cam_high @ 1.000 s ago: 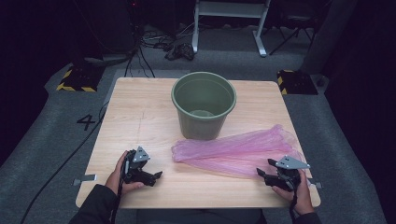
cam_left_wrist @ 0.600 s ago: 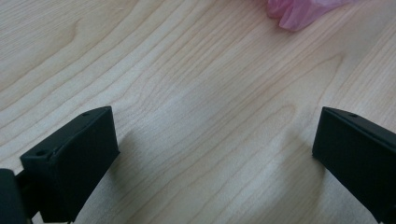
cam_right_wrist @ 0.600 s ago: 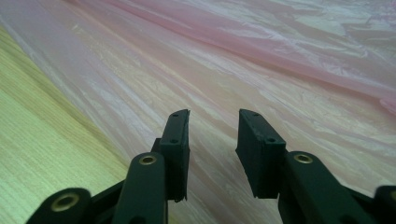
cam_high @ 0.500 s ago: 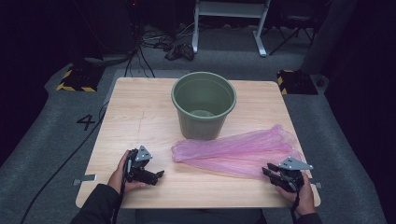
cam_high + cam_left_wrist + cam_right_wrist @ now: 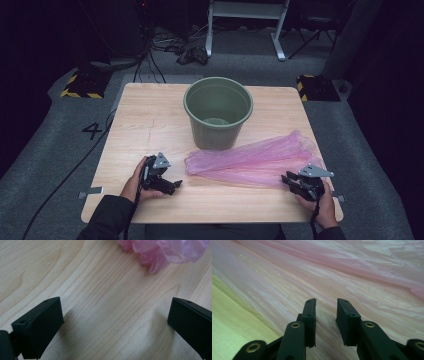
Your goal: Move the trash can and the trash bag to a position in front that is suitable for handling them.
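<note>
Pink plastic bag (image 5: 255, 161), thin and translucent, lay flat and elongated on the wooden table (image 5: 150, 120), in front of and to the right of the green bucket (image 5: 218, 112); its upper edge ran close against the bucket's base. The bucket stood upright near the table's middle, open at the top.

Left gripper (image 5: 170, 186), held in the left hand (image 5: 135, 181), rested low over bare wood near the front edge, a little apart from the bag's bunched left end. In the left gripper view the 2 jaws stood wide apart over the wood grain, with the crumpled pink end of the bag (image 5: 160, 252) ahead of them, untouched.

Right gripper (image 5: 290, 181), held in the right hand (image 5: 320, 202), sat at the bag's lower right edge. In the right gripper view the 2 jaws stood close together with a narrow gap between them, over the wrinkled film (image 5: 352, 272), holding nothing.
</note>
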